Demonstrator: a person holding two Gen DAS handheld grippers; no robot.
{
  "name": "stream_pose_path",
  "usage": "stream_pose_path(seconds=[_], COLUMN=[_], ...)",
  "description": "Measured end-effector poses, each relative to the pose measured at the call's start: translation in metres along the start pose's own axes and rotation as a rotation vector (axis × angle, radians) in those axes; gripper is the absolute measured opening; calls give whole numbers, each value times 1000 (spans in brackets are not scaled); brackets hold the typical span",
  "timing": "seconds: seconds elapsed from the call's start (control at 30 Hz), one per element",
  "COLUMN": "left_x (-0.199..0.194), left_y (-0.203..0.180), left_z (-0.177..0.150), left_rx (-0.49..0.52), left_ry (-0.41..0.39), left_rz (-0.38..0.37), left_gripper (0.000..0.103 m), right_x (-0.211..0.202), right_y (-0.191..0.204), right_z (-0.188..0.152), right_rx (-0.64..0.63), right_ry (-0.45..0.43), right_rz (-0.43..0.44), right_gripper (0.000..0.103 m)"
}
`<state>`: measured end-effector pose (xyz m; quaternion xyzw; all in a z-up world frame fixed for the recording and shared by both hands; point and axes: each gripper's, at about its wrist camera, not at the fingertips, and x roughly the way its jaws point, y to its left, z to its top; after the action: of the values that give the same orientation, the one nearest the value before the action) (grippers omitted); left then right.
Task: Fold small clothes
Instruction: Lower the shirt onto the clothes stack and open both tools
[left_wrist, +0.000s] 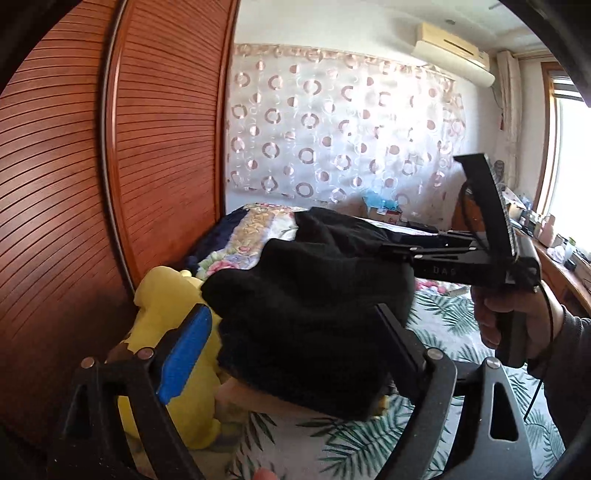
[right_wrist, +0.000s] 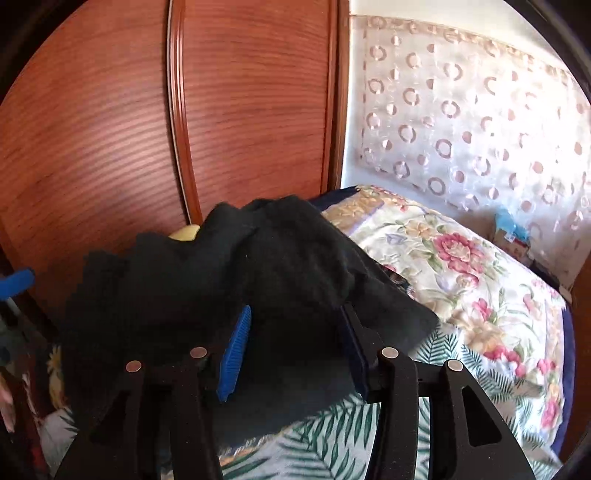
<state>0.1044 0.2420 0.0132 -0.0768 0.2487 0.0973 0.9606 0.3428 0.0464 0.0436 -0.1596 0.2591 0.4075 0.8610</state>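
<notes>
A black knitted garment (left_wrist: 306, 306) lies bunched in a heap on the bed, partly over a yellow plush toy (left_wrist: 166, 310). My left gripper (left_wrist: 291, 332) stands open and wide, the cloth lying between its blue pad (left_wrist: 184, 354) and its black finger without being pinched. From the right, a hand holds my right gripper (left_wrist: 391, 251), whose tips reach into the far side of the heap. In the right wrist view the garment (right_wrist: 258, 266) fills the gap of the right gripper (right_wrist: 295, 332). Its jaws are partly apart, and the ribbed blue pad (right_wrist: 236, 354) shows bare.
Wooden slatted wardrobe doors (left_wrist: 110, 166) stand close on the left. A floral quilt (right_wrist: 461, 266) lies behind the heap on the leaf-print sheet (left_wrist: 443, 317). A circle-patterned curtain (left_wrist: 332, 129) hangs on the back wall, and a cluttered desk (left_wrist: 554, 240) is at the right by the window.
</notes>
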Motion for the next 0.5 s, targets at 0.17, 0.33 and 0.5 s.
stream_pose_path(seconds=[0.17, 0.33, 0.5], left_x=[-10, -15, -23], left_y=[-19, -43, -74], left_z=[-2, -8, -16], left_rx=[29, 55, 100], left_ry=[-14, -4, -7], left_rz=[-46, -85, -125], left_gripper=[88, 88, 88], right_x=[-54, -118, -179], right_y=[0, -1, 11], right_z=[-21, -65, -113], right_rx=[45, 127, 190], right_ry=[-41, -89, -108], right_rz=[-57, -162, -242], right_gripper=[52, 67, 80])
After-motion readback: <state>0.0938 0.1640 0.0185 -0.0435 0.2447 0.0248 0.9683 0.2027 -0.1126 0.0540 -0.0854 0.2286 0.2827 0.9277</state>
